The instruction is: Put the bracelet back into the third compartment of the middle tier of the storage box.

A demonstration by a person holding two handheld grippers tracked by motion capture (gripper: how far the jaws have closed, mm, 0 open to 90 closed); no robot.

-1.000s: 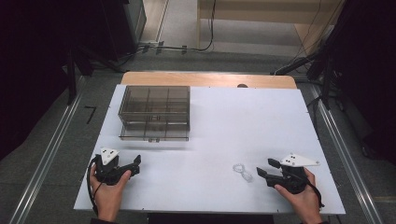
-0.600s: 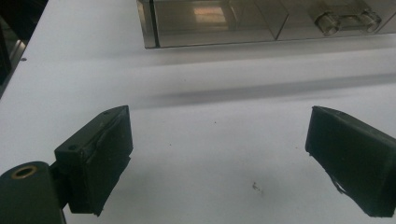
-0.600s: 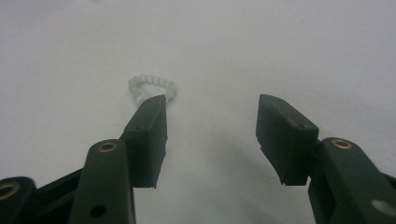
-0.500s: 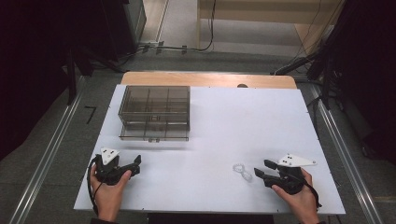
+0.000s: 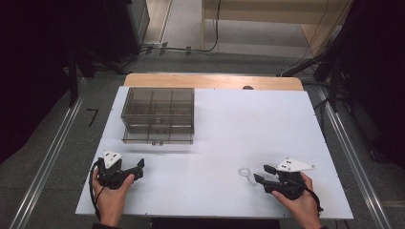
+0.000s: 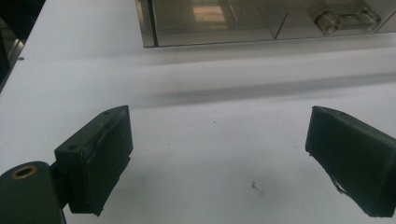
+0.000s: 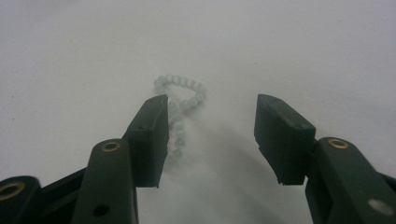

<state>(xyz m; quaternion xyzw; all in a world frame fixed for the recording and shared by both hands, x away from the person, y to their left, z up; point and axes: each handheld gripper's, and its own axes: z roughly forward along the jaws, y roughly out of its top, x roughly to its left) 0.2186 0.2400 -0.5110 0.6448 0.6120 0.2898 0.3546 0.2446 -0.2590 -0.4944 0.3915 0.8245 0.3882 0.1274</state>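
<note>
White surface (image 5: pixel 229 143): large, nearly bare. Smoked clear compartment organizer box (image 5: pixel 158 114) on far left part, well apart from both claws; in left gripper view its front edge shows, with clear latch (image 6: pixel 346 19). Left claw (image 5: pixel 138 169) near left front edge, jaws wide apart, holding nothing. Right claw (image 5: pixel 261 174) near right front, jaws apart, holding nothing. Pale bead bracelet (image 7: pixel 180 105) lies flat on surface just beyond right claw tips, tail end partly behind one jaw; contact can't tell.

Black tongs (image 5: pixel 261 174), brass rivets, white 3-corner plates, black cables.
</note>
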